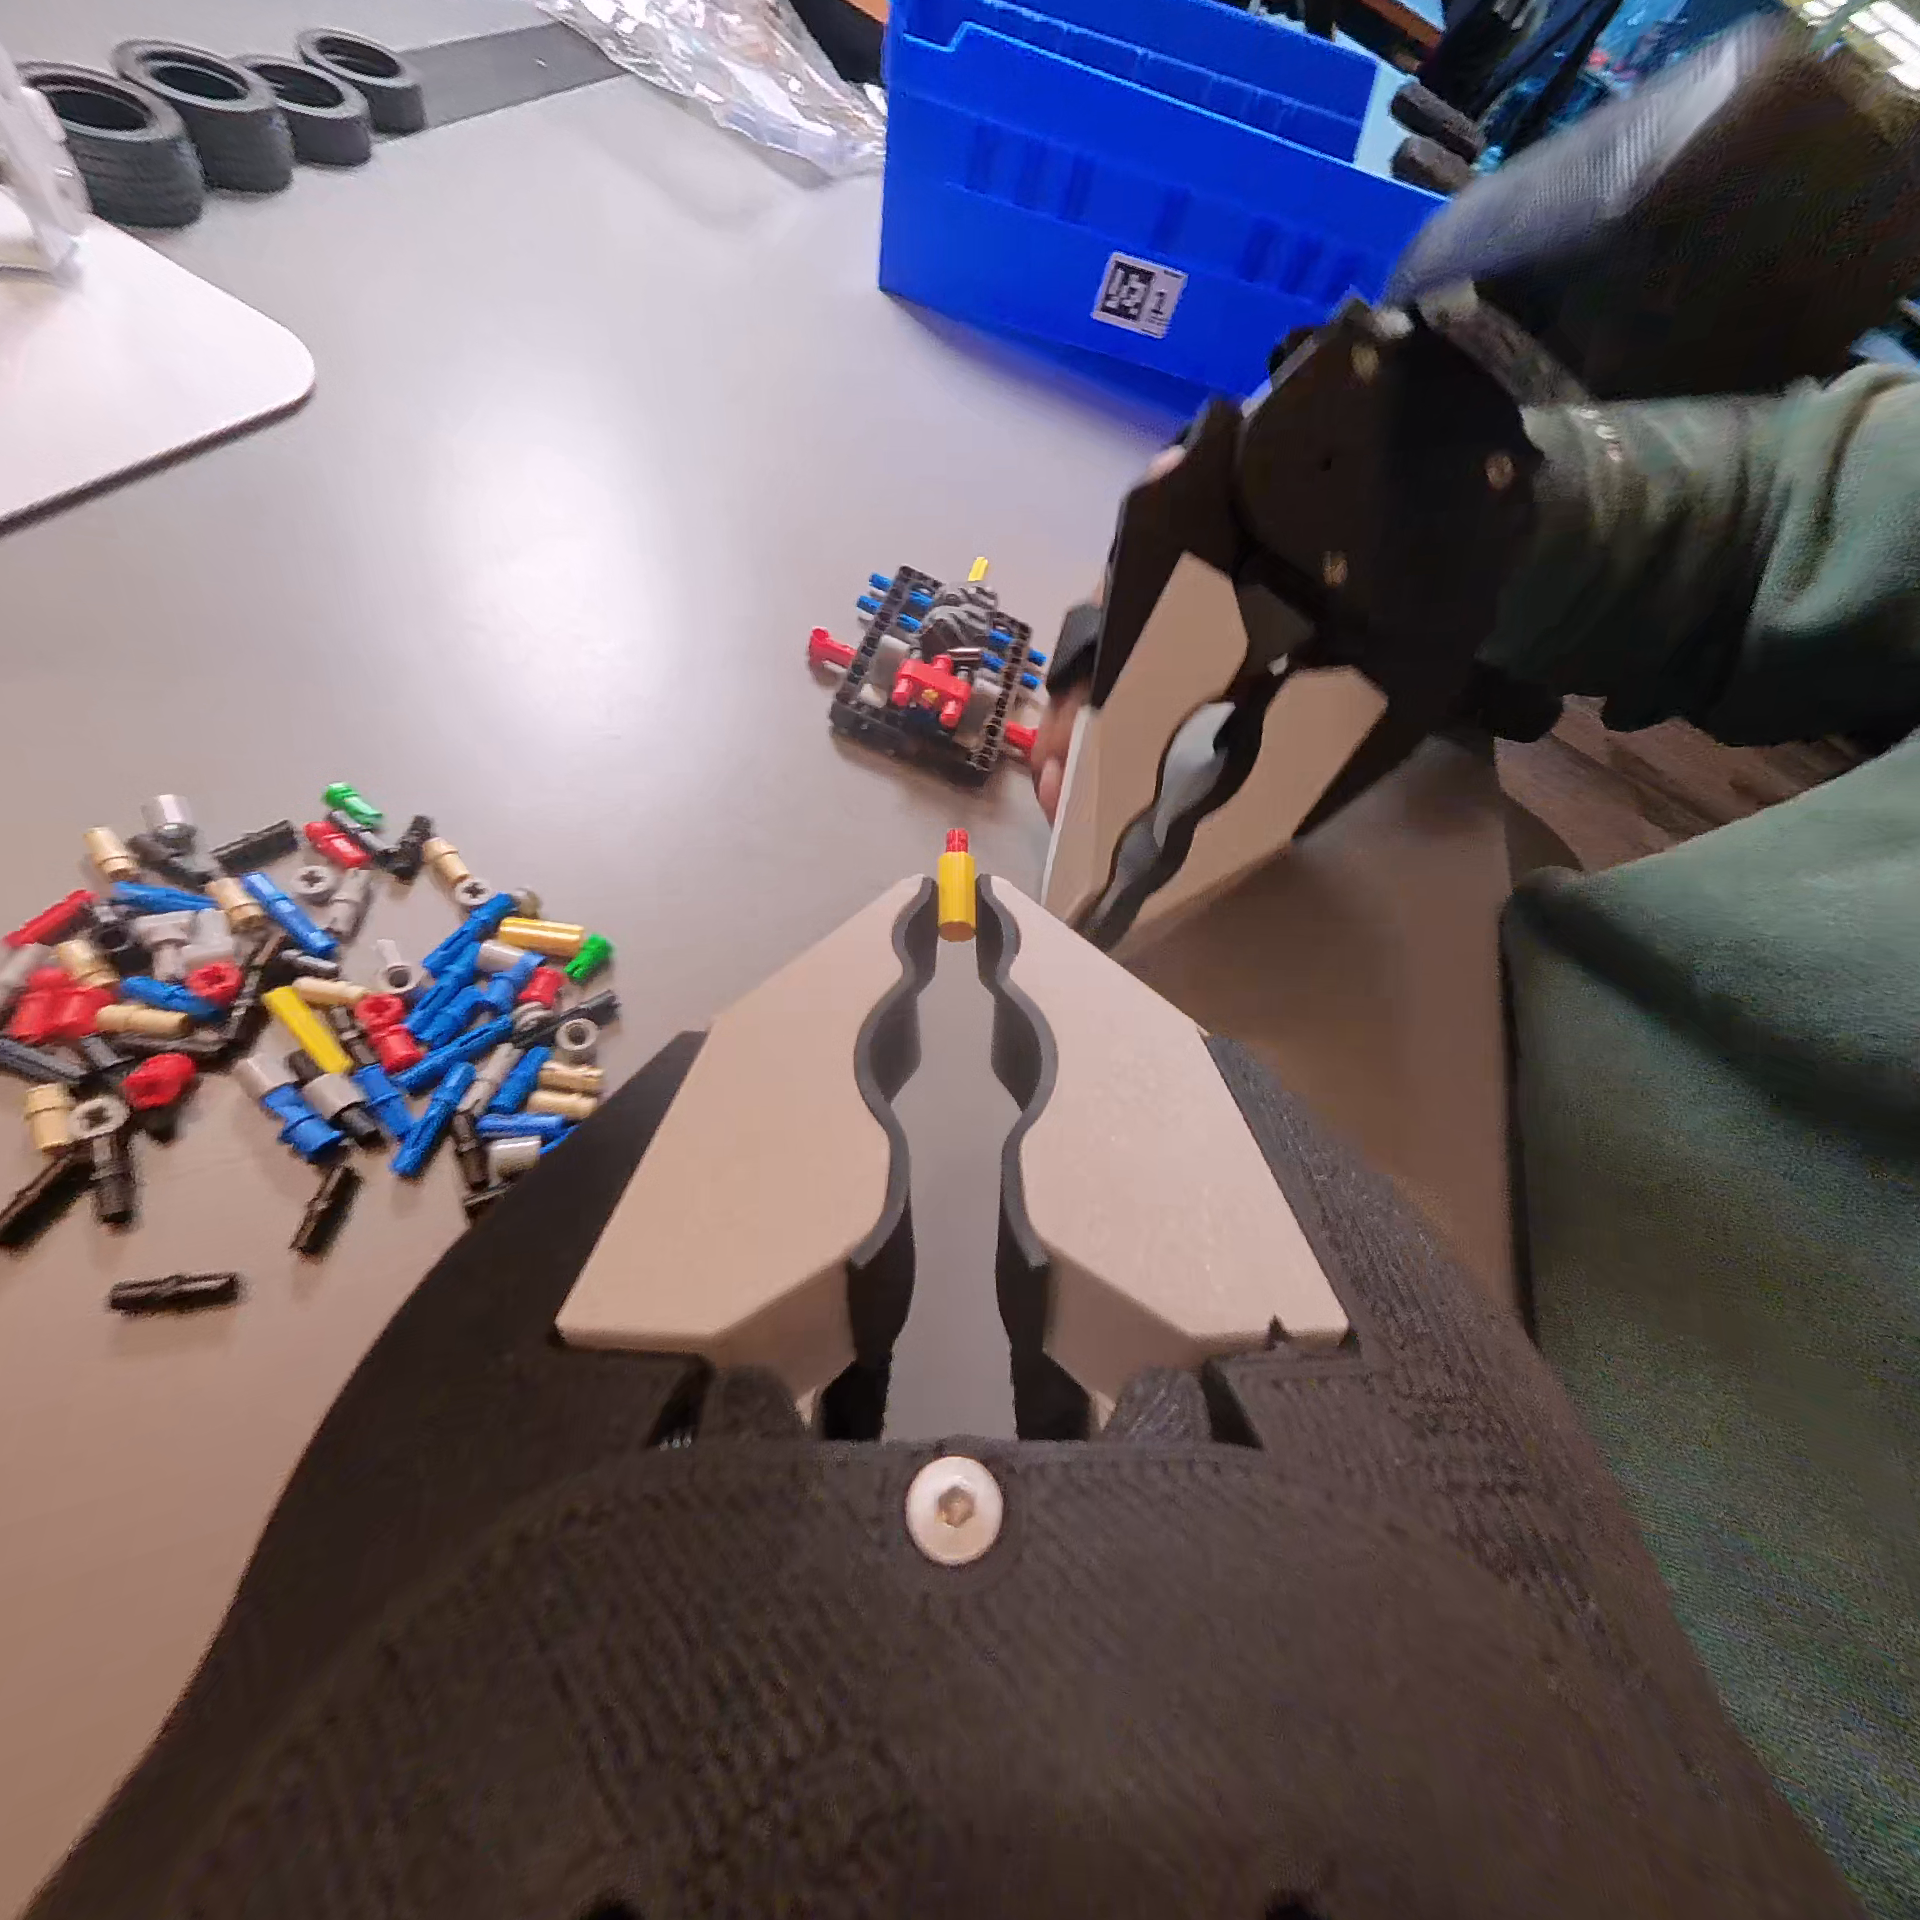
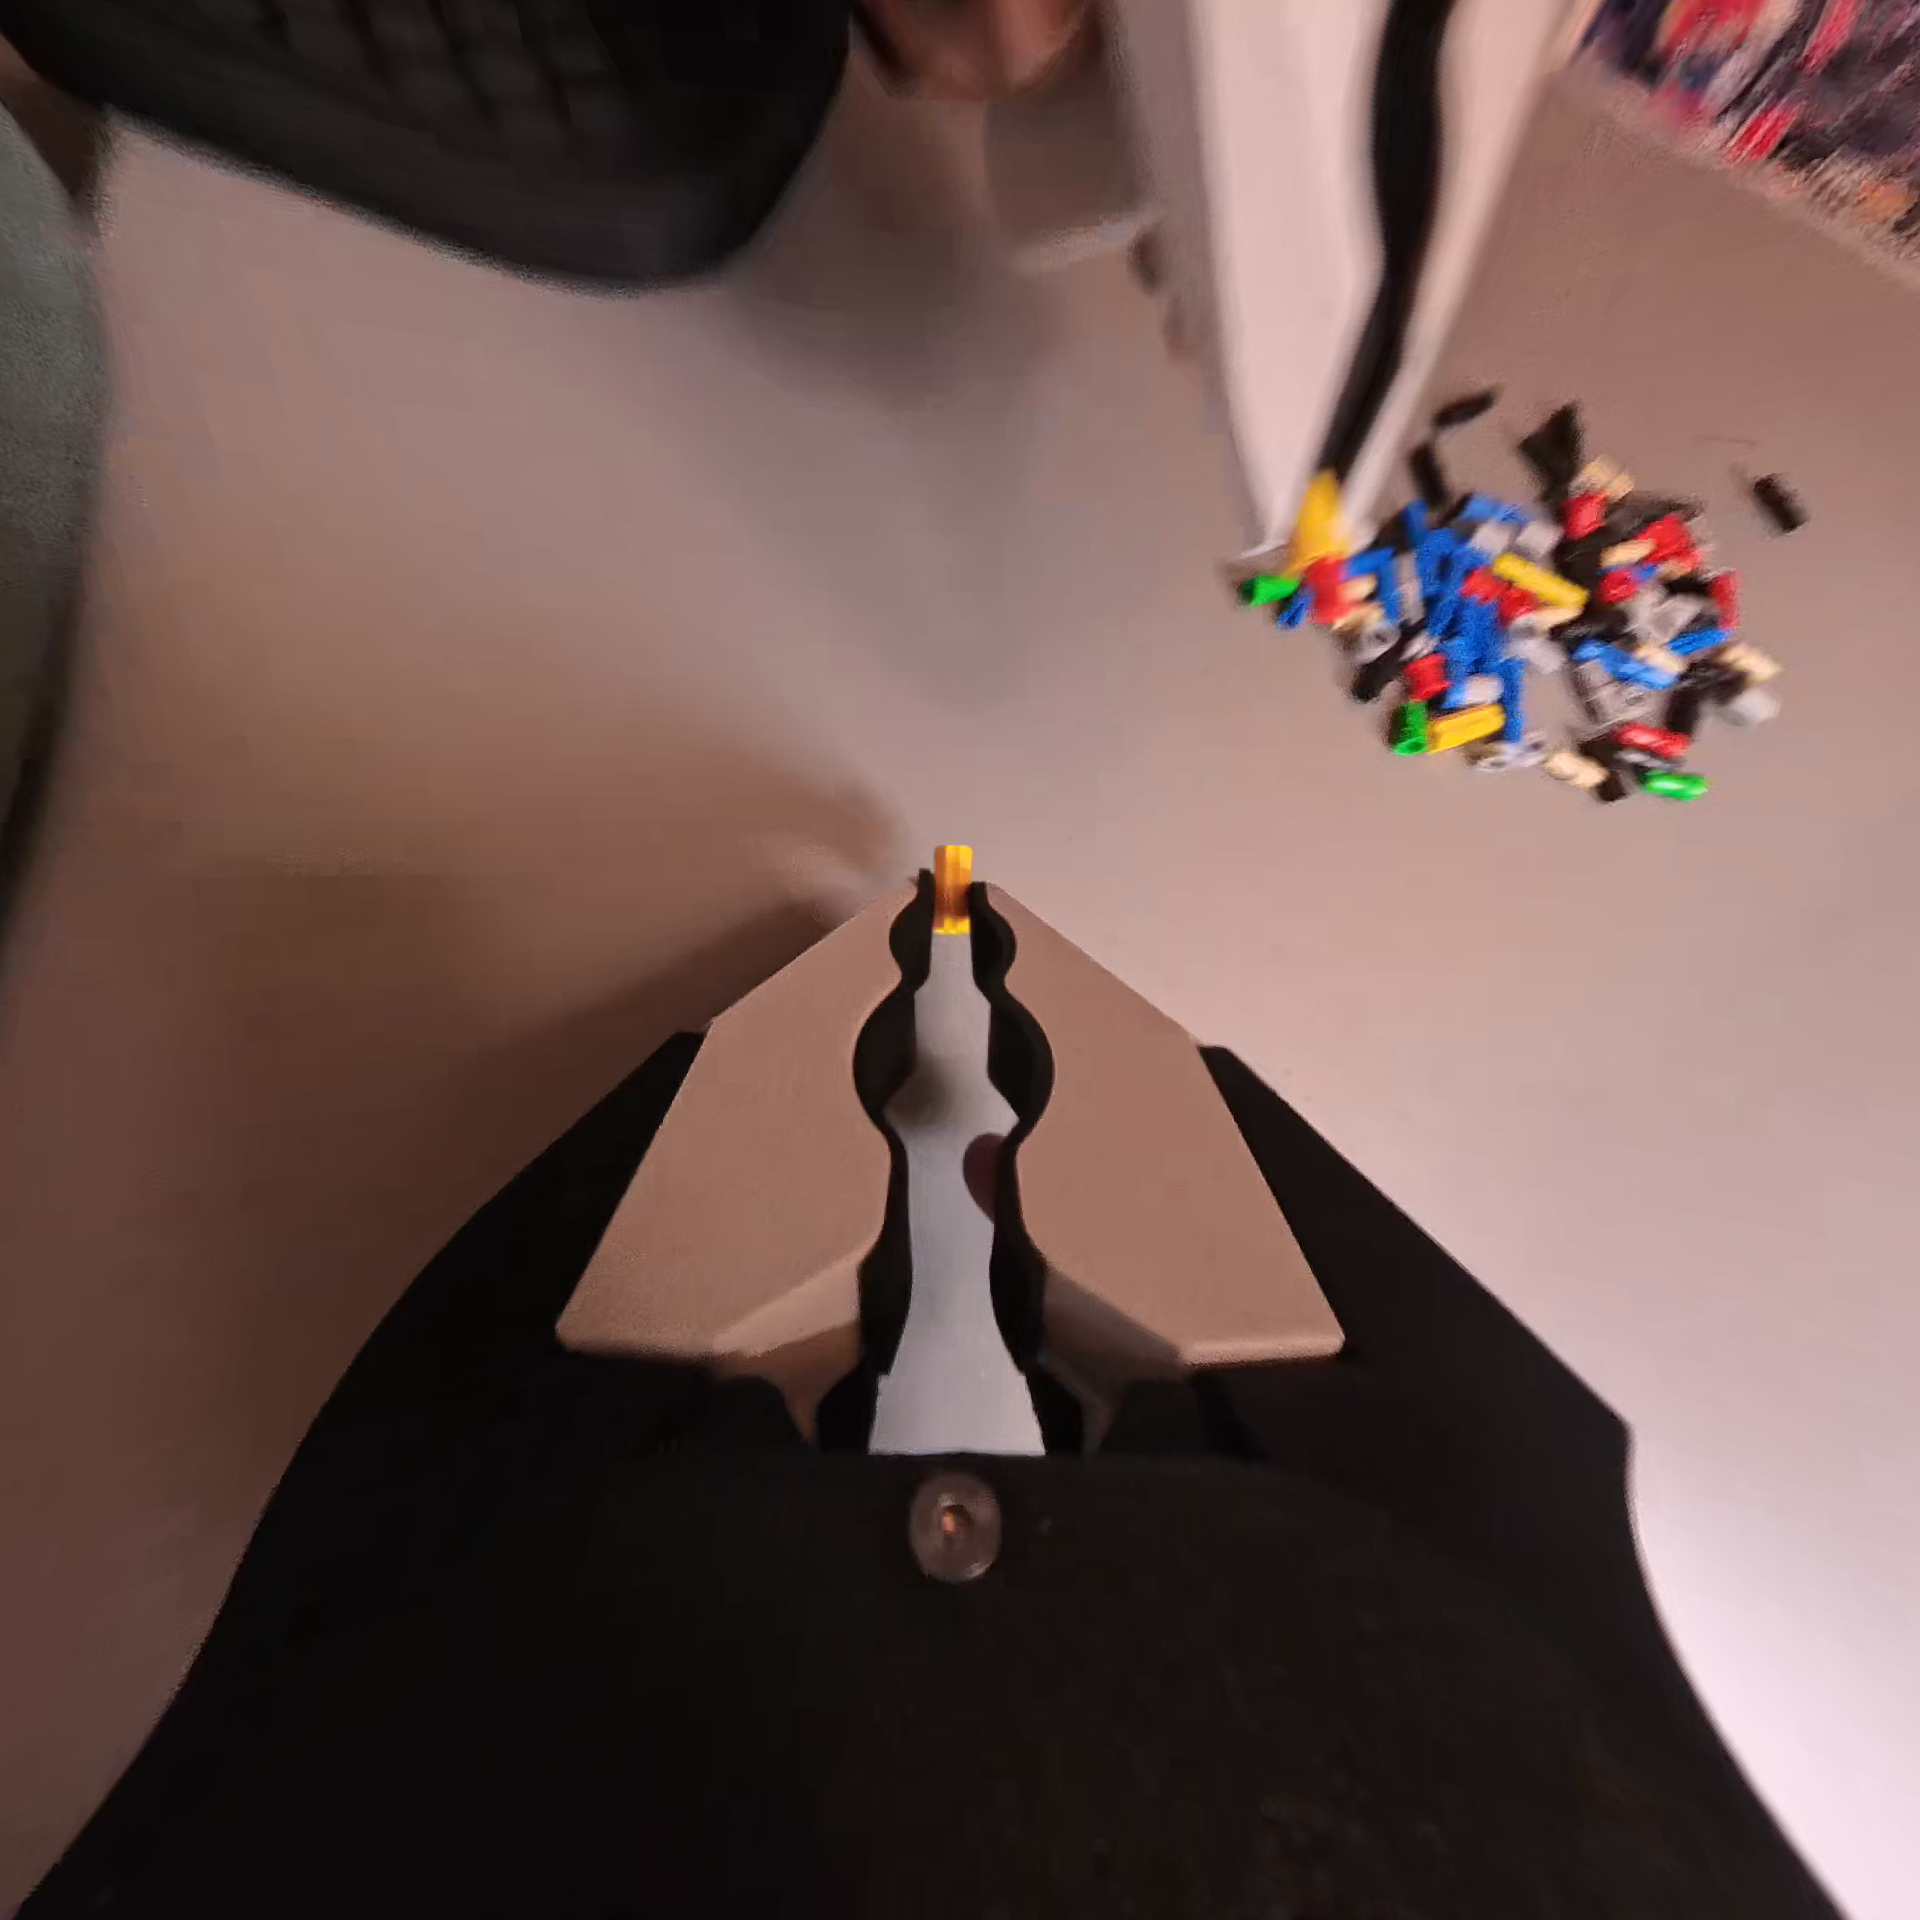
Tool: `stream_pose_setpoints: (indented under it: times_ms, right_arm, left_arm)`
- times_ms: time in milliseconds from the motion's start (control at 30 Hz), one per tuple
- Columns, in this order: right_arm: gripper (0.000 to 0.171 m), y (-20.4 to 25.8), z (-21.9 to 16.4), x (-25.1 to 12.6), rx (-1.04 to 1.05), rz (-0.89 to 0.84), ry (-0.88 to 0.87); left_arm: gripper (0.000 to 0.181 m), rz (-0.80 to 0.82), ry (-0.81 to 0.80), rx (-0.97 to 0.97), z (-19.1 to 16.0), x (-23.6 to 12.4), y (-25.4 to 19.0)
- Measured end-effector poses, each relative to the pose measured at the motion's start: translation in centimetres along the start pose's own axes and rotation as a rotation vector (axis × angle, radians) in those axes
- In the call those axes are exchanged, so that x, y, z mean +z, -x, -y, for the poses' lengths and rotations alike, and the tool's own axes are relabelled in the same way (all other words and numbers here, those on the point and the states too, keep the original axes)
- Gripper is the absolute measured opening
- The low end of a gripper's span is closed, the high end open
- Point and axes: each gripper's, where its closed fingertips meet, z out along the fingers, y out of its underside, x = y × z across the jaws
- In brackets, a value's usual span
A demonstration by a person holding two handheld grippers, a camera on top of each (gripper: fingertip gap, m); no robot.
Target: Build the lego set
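My left gripper [image 1: 956,902] is shut on a yellow connector with a red pin in its tip [image 1: 955,891], held above the table. My right gripper [image 2: 952,902] is shut on a small orange-yellow pin [image 2: 952,885]; it also shows in the left wrist view [image 1: 1101,925], just right of the left gripper's tips. A partly built black frame with red, blue and grey parts [image 1: 935,675] lies on the table beyond the left gripper. A pile of loose coloured pins and connectors [image 1: 301,997] lies at the left; it also shows blurred in the right wrist view [image 2: 1517,613].
A blue plastic bin [image 1: 1122,177] stands at the back right. Several black tyres [image 1: 218,125] sit at the back left beside a white tray [image 1: 114,374]. A clear plastic bag [image 1: 727,73] lies at the back. A green sleeve [image 1: 1714,1039] fills the right side.
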Motion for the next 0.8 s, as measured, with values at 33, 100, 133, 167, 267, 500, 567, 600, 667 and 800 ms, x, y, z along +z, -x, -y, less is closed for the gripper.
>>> stream_pose_setpoints:
  times_ms: [33,100,133,167,267,500,567,600,667,800]
  right_arm:
    - [0.004,-0.1,0.9,-1.3,0.011,0.003,-0.098]
    - [0.004,-0.7,2.5,-4.5,-0.004,-0.062,-0.281]
    - [0.004,-1.1,2.9,-5.8,-0.025,-0.114,-0.336]
    - [0.004,-1.3,3.1,-7.0,-0.047,-0.161,-0.378]
    - [0.004,-1.1,3.1,-8.8,-0.078,-0.228,-0.445]
    - [0.004,-0.2,2.4,-8.5,-0.12,-0.215,-0.433]
    - [0.004,-0.3,2.3,-8.3,-0.128,-0.213,-0.411]
    - [0.004,-0.3,2.2,-8.1,-0.136,-0.209,-0.403]
    - [0.004,-0.2,2.2,-7.9,-0.141,-0.199,-0.388]
    - [0.004,0.0,2.1,-7.5,-0.162,-0.187,-0.354]
  left_arm:
    - [0.005,-0.02,-0.001,-0.002,0.0,0.2,-0.5]
    - [0.005,-0.06,-0.001,0.0,0.0,0.8,-1.6]
    - [0.005,-0.082,-0.002,0.006,0.1,1.1,-2.3]
    - [0.005,-0.106,-0.007,0.014,0.3,1.5,-3.1]
    - [0.005,-0.16,-0.019,0.031,1.0,2.4,-5.4]
    - [0.005,-0.159,-0.001,0.059,1.1,3.2,-6.9]
    - [0.005,-0.154,0.001,0.078,1.2,3.2,-7.1]
    - [0.005,-0.143,0.006,0.09,1.1,3.3,-7.1]
    - [0.005,-0.124,0.016,0.108,1.0,3.3,-7.0]
    - [0.005,-0.092,0.045,0.134,0.5,3.4,-6.6]
